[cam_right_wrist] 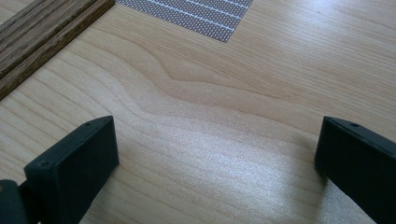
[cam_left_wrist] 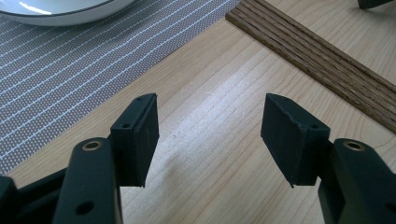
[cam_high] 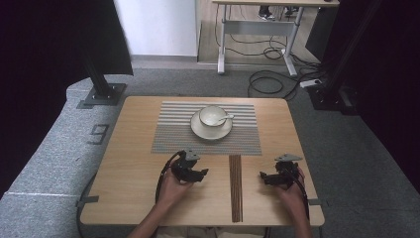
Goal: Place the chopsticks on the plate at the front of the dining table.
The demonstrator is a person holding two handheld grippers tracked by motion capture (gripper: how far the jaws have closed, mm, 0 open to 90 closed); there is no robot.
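Two claws rest released over a wooden desk [cam_high: 129,193], either side of a dark wood strip.

A striped placemat [cam_high: 173,136] lies at the desk's far middle, bearing a saucer [cam_high: 198,130], a white cup [cam_high: 213,115] and what looks like a spoon [cam_high: 227,118]; the wood strip [cam_high: 236,188] lies near the front edge; left claw [cam_high: 203,173] and right claw [cam_high: 262,176] flank it, jaws apart, gripping nothing.

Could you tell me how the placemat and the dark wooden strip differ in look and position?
The placemat is wide, grey and white-striped, and carries the saucer, cup and spoon; the dark wooden strip is narrow, brown and bare. The placemat lies at the far middle; the strip runs from its near edge toward the person. Both lie flat on the table.
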